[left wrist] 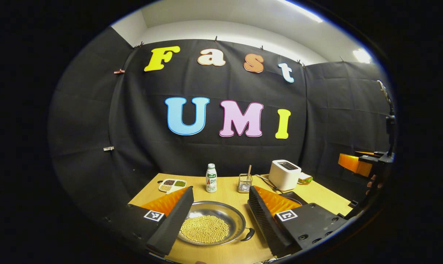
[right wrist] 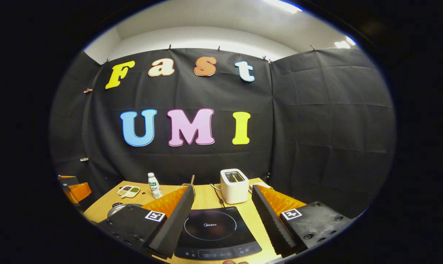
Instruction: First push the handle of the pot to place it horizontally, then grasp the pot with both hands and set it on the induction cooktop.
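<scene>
A steel pot (left wrist: 221, 214) holding a heap of pale beans rests on the wooden table, low between my left gripper's fingers. Its black handle (left wrist: 247, 234) juts out at the lower right of the rim. My left gripper (left wrist: 220, 189) is open, above and around the pot without touching it. The black induction cooktop (right wrist: 214, 229) lies flat on the table under my right gripper (right wrist: 223, 187), which is open and empty. In the right gripper view the pot's rim (right wrist: 117, 208) peeks out at the left, partly behind one finger. The right gripper (left wrist: 357, 163) also shows at the far right, held by a hand.
Along the back of the table (left wrist: 228, 253) stand a white toaster (right wrist: 234, 185), a small white bottle (left wrist: 211, 178), a wire holder with a stick (left wrist: 245, 182) and a divided dish of beans (left wrist: 172, 185). A sandwich-like item (left wrist: 305, 178) lies beside the toaster.
</scene>
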Demonstrator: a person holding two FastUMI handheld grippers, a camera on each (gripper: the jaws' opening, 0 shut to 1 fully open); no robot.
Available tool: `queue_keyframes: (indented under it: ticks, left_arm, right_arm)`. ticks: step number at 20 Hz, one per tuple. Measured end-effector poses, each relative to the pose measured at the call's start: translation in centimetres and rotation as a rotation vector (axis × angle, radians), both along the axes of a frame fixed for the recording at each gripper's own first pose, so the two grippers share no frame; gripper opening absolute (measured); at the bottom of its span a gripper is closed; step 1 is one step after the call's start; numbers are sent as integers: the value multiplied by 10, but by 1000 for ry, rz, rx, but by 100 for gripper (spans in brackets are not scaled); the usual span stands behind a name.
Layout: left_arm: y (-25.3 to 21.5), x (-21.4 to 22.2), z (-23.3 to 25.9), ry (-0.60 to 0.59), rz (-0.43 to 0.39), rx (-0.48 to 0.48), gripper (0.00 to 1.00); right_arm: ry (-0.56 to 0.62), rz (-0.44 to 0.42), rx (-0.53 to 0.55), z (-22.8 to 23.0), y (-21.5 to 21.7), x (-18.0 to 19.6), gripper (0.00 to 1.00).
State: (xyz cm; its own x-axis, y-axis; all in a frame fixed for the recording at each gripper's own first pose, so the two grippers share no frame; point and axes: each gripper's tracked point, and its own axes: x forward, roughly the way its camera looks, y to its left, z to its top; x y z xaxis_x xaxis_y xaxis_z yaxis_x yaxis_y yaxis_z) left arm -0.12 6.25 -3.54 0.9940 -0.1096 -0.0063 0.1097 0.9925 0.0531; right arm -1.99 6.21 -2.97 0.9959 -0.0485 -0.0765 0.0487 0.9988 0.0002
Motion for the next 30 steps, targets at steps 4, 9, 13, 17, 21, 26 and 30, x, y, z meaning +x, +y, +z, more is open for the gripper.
queue_keyframes:
  ticks: [4, 9, 13, 17, 21, 26, 30]
  left_arm:
    - [7, -5, -14, 37, -9, 11, 95]
    - [-3, -6, -32, 111, -105, 29, 92]
    - [-9, -8, -58, 210, -164, 15, 80]
    - [-12, -6, -91, 325, -183, 57, 54]
    - [-22, -6, -119, 426, -200, 78, 31]
    - [-40, -10, -140, 512, -226, 107, 13]
    - [-50, -7, -175, 572, -228, 98, 5]
  right_arm:
    - [16, 17, 12, -6, 13, -1, 95]
    - [34, 13, 1, -14, 14, -1, 99]
    - [61, 18, 3, -25, 19, -5, 99]
    - [71, 14, -9, -31, 12, 1, 99]
    - [84, 5, 28, -35, 6, 14, 99]
    - [55, 5, 9, -31, -9, 29, 99]
    - [91, 36, 21, -41, -9, 41, 99]
